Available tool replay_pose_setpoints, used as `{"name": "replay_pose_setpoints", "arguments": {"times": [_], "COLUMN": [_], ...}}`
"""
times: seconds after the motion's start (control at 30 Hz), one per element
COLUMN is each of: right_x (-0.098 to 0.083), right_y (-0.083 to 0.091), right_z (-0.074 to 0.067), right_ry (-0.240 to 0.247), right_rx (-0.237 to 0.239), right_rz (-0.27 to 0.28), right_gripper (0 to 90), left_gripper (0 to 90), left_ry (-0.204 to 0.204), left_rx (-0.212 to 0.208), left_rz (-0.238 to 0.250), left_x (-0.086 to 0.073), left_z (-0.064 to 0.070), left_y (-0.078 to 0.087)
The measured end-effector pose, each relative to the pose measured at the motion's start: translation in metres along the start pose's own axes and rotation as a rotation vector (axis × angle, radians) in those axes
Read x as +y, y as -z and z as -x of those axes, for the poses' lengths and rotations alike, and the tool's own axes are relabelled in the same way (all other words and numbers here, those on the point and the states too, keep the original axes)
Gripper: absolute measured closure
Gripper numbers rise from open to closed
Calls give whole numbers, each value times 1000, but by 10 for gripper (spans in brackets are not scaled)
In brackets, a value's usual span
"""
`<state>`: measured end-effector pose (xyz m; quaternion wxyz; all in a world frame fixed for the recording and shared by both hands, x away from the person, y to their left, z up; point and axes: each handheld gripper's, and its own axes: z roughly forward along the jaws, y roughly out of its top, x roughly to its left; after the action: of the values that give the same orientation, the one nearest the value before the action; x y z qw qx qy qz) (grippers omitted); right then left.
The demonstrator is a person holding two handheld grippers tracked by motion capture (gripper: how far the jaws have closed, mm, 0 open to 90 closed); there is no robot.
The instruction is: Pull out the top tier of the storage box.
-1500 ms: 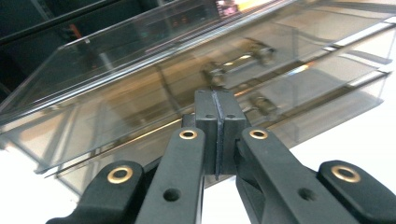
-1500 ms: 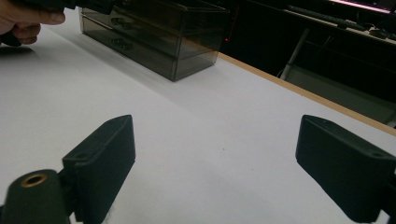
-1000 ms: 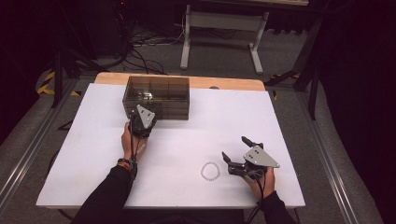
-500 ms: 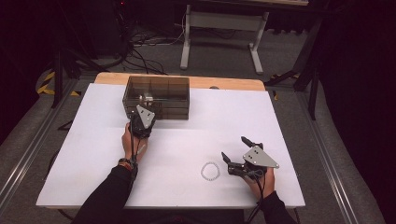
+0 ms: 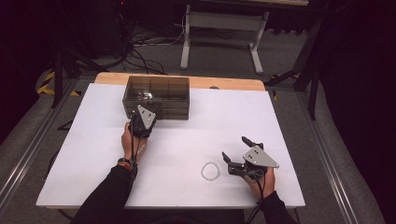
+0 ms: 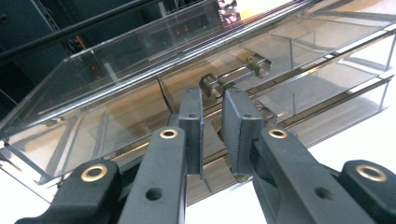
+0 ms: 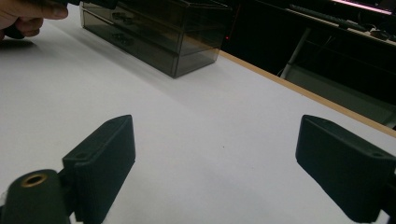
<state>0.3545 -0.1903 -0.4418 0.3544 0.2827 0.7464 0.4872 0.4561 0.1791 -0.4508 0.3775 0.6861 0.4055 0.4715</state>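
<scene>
So far the smoky transparent acrylic drawer box (image 5: 156,97) at the far left of the white desk (image 5: 84,140) looks fully shut. Left gripper (image 6: 212,133) is at its front, fingers (image 6: 192,122) nearly together, just been parting, nothing visibly clamped; metal drawer handle (image 6: 236,74) lies beyond. Pulling a drawer remains, likely. White bead bracelet (image 5: 210,171) lies near the right gripper (image 7: 215,158), fingers wide apart, low over the desk.

High view looks down; both gripper views, low, share the drawer box (image 5: 156,97).
</scene>
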Motion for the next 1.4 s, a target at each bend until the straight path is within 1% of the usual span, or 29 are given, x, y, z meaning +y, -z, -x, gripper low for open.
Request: {"name": "replay_pose_setpoints", "arguments": {"times": [0.03,0.07,0.1,0.13,0.2,0.23,0.4,0.43,0.47,0.5,0.57,0.6,0.63,0.73,0.8,0.9,0.93,1.0,1.03,1.13,1.2,1.27,1.3,1.37,1.4], "right_x": [0,0,0,0,0,0,0,0,0,0,0,0,0,0,-1,-1,-1,-1,-1,-2,-2,-2,-2,-2,-2], "right_y": [0,0,0,0,0,0,0,0,0,0,0,0,-1,-1,-1,-2,-2,-2,-3,-3,-3,-3,-3,-3,-4], "right_z": [0,0,0,0,0,0,0,-1,-1,-1,-1,-1,-1,-1,-1,-2,-2,-3,-3,-2,-2,-2,-2,-2,-2], "right_ry": [0,-2,-1,1,3,4,6,6,6,7,7,7,8,6,7,8,9,14,14,15,13,13,13,16,17], "right_rx": [-2,-3,-3,-4,-4,-4,-3,-3,-3,-5,-5,-4,-2,-2,0,4,4,-1,-3,-1,-4,-4,-3,-4,-7], "right_rz": [0,-1,-2,-2,-2,-1,-3,-3,-3,-4,-5,-5,-7,-7,-9,-15,-16,-17,-19,-22,-26,-26,-26,-27,-28], "right_gripper": [126,126,126,126,126,126,127,127,127,128,128,128,128,128,129,129,129,144,144,144,144,144,144,145,149], "left_gripper": [780,779,778,778,778,778,784,785,785,790,793,793,795,797,798,801,801,803,803,803,804,805,805,804,804], "left_ry": [-15,-54,-65,-65,-90,-90,-137,-137,-148,-167,-162,-167,-182,-186,-203,-188,-190,-207,-201,-204,-195,-201,-196,-201,-195], "left_rx": [6,19,26,26,40,40,55,55,56,63,60,62,65,64,66,67,71,81,81,82,80,83,80,77,70], "left_rz": [2,0,1,1,7,7,7,7,6,7,9,9,15,20,27,33,34,29,28,27,26,27,28,29,29], "left_x": [0,0,0,0,0,0,0,0,-1,-1,-1,-2,-2,-3,-4,-4,-4,-4,-4,-4,-5,-4,-4,-4,-5], "left_z": [0,1,2,2,3,3,4,4,4,5,4,5,5,5,4,4,5,6,6,6,6,6,6,6,5], "left_y": [0,0,0,0,0,0,-2,-2,-2,-2,-2,-2,-2,-2,-2,-1,-1,-1,-1,0,1,1,1,1,1]}}
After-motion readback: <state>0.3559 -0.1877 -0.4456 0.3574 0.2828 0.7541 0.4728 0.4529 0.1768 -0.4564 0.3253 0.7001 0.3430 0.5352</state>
